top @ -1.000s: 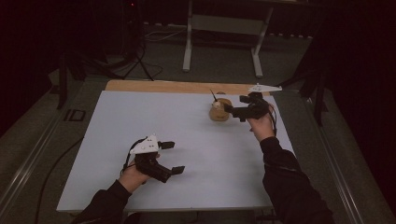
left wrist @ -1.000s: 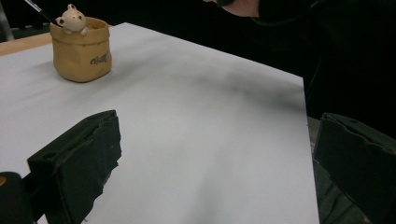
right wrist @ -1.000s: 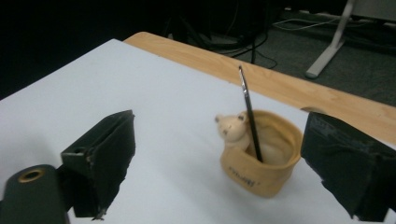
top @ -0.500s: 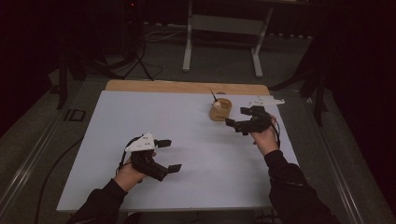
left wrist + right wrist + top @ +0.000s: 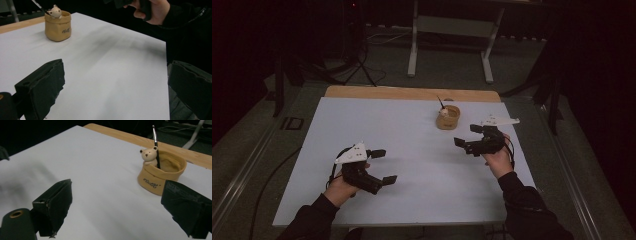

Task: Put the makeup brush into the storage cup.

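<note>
From the high view I see a white tabletop [image 5: 412, 150] with a strip of bare wood [image 5: 412, 93] along its far edge, set in a dark room; a grey metal stand [image 5: 451, 30] and loose cables sit on the floor beyond. My left gripper [image 5: 381, 166] hovers near the front left, jaws wide and empty. My right gripper [image 5: 468, 135] sits at the right, jaws spread, empty, near the tan pen cup [image 5: 447, 117] toward the far edge.

In the left gripper view, both jaws stand wide over bare white surface; the pen cup [image 5: 58, 25] stands upright well ahead.

In the right gripper view, the jaws gape apart; the pen cup [image 5: 162, 171] stands close ahead, a small bear figure [image 5: 148, 155] on its rim and a black pen [image 5: 156, 145] inside.
</note>
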